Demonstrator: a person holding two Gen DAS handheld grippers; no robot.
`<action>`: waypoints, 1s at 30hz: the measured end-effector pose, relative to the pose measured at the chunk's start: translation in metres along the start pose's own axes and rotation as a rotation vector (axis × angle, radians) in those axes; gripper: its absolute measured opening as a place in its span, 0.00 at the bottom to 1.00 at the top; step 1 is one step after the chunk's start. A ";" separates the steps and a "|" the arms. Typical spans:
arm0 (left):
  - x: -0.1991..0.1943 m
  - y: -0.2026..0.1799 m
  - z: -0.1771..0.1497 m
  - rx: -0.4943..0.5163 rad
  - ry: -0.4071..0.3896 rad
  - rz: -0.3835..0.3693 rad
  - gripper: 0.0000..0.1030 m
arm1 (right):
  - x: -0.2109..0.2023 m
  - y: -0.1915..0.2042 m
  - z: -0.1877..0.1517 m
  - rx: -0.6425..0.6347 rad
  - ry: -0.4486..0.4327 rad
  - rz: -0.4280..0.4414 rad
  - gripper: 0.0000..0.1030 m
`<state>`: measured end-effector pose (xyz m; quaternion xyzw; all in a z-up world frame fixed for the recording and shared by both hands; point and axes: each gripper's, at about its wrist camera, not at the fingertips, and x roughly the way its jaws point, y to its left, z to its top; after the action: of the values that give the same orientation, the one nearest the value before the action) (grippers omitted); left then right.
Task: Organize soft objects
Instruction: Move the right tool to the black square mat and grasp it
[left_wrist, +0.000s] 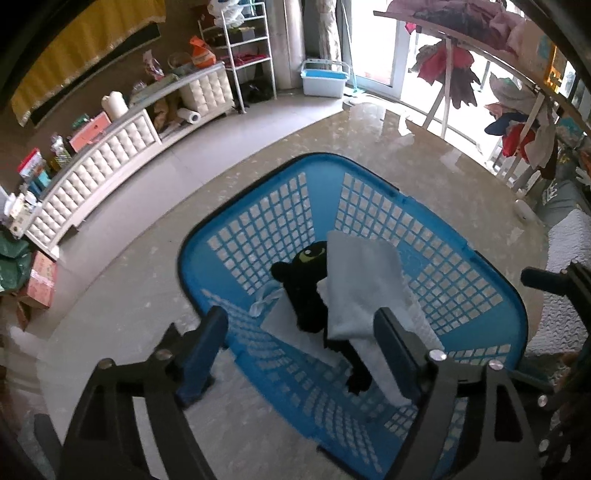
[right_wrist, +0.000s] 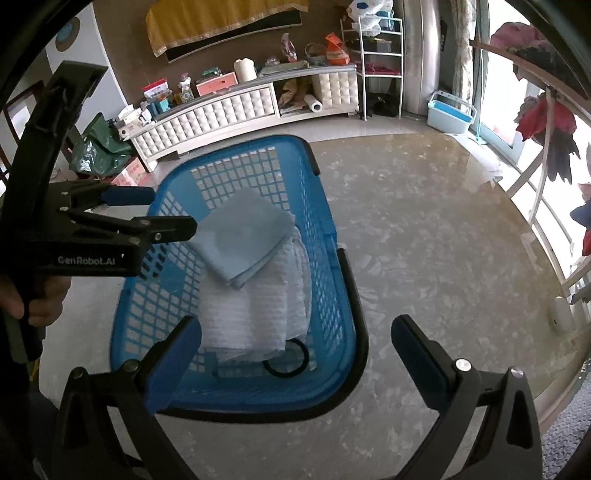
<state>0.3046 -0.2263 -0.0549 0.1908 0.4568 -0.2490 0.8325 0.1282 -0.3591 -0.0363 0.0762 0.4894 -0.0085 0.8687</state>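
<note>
Left gripper (left_wrist: 303, 350) gapes empty at lower centre; right gripper (right_wrist: 295, 354) likewise. Beyond them, mid-frame, the blue basket (left_wrist: 369, 173) holds a folded towel (left_wrist: 364, 280) atop a black plush (left_wrist: 306, 291). Packing looks mostly done; anything left is out of view.

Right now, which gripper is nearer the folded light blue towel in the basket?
Left. The left gripper hangs open right at the folded light blue towel's edge, above the blue basket. The right gripper sits open farther back, over the basket's near rim.
</note>
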 end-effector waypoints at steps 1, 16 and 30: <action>-0.005 -0.001 -0.002 -0.001 -0.007 0.005 0.81 | -0.002 0.000 0.000 0.000 -0.003 0.000 1.00; -0.102 -0.018 -0.046 -0.036 -0.159 0.021 1.00 | -0.067 0.017 -0.011 -0.029 -0.096 -0.039 1.00; -0.157 -0.013 -0.104 -0.093 -0.242 0.007 1.00 | -0.093 0.061 -0.022 -0.114 -0.160 -0.040 1.00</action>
<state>0.1559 -0.1427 0.0253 0.1220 0.3634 -0.2457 0.8903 0.0664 -0.3011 0.0387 0.0161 0.4193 -0.0041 0.9077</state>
